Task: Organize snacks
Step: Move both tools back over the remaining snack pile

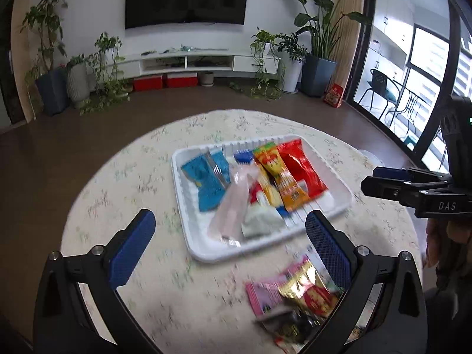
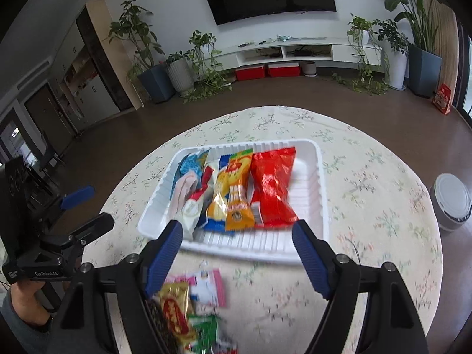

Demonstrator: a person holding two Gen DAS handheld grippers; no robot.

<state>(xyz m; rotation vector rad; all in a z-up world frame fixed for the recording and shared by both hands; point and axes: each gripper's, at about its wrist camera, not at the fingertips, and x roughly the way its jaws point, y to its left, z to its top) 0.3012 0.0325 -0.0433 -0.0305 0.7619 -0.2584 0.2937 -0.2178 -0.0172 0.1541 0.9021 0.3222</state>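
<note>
A white tray [image 1: 333,206] [image 2: 309,194] on the round table holds several snack packs: a blue one [image 1: 208,177], a pale pink one [image 1: 231,206], an orange one [image 1: 283,177] [image 2: 239,194] and a red one [image 1: 301,168] [image 2: 273,188]. Loose snacks lie on the cloth nearer to me: a pink pack [image 1: 262,293] [image 2: 208,287], a gold-and-red pack [image 1: 309,292] [image 2: 175,309] and a green one [image 2: 206,332]. My left gripper [image 1: 230,240] is open and empty above the tray's near edge. My right gripper [image 2: 237,250] is open and empty just before the tray.
The table has a floral cloth [image 1: 124,183]. A round white device [image 2: 452,203] stands on the floor at the right. Plants, a TV unit and red boxes line the far wall. The right gripper [image 1: 392,187] shows at the right of the left wrist view.
</note>
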